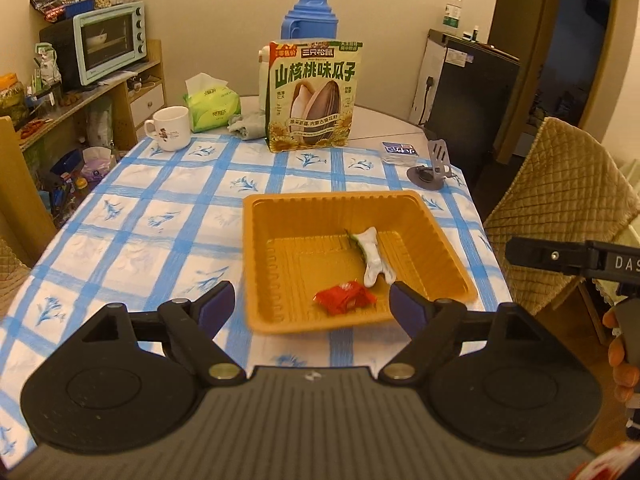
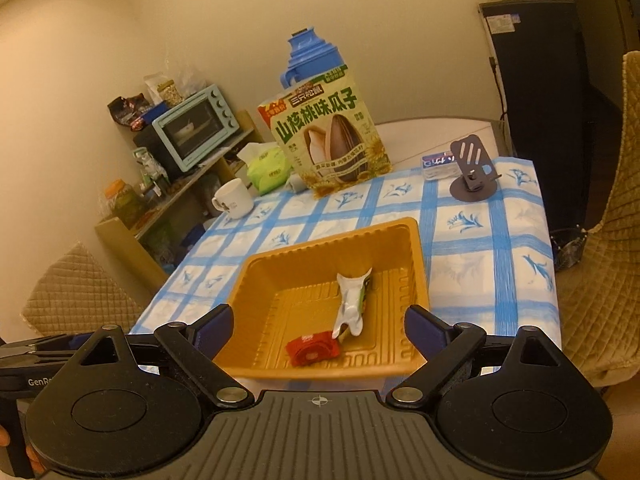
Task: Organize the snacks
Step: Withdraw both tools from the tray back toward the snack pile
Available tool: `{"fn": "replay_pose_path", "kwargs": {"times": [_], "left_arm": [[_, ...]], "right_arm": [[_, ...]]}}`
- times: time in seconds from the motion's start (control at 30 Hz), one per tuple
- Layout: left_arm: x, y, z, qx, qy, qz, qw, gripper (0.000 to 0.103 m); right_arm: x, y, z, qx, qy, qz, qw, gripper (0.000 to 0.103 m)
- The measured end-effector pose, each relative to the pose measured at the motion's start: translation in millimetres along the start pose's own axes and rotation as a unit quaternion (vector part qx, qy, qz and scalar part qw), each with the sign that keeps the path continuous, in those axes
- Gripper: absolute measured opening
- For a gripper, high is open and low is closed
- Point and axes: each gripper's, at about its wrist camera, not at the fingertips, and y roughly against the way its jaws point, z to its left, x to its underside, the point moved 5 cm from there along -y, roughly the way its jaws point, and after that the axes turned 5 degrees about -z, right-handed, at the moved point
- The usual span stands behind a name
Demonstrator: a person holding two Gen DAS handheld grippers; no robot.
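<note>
An orange plastic tray sits on the blue-checked tablecloth. Inside it lie a red snack packet and a white-and-green snack packet. My left gripper is open and empty, hovering at the tray's near edge. My right gripper is open and empty, also at the tray's near edge. The right gripper's body shows at the right edge of the left wrist view. A large green sunflower-seed bag stands upright at the far side of the table.
A white mug, green tissue pack, blue thermos, small box and grey phone stand sit at the back. Quilted chairs flank the table; shelf with oven at left.
</note>
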Motion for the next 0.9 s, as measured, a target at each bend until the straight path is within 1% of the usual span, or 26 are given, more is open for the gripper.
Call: {"fn": "replay_pose_path", "kwargs": {"times": [0.17,0.4,0.63,0.9], "left_arm": [[18,42,18,0.011,0.001,-0.007,0.9999,0.087],[49,87,42,0.03,-0.007,-0.002,0.9995,0.087],[78,117,61,0.05,-0.021,0.004,0.9985,0.087],[108,132,79,0.066,-0.03,0.016,0.9972,0.087]], "right_arm": [[26,32,29,0.015,0.01,-0.005,1.0,0.092],[68,67,70,0.034,0.03,-0.001,0.999,0.092],[113,90,96,0.053,0.025,0.015,0.998,0.092],[155,104,112,0.084,0.012,0.032,0.996,0.092]]}}
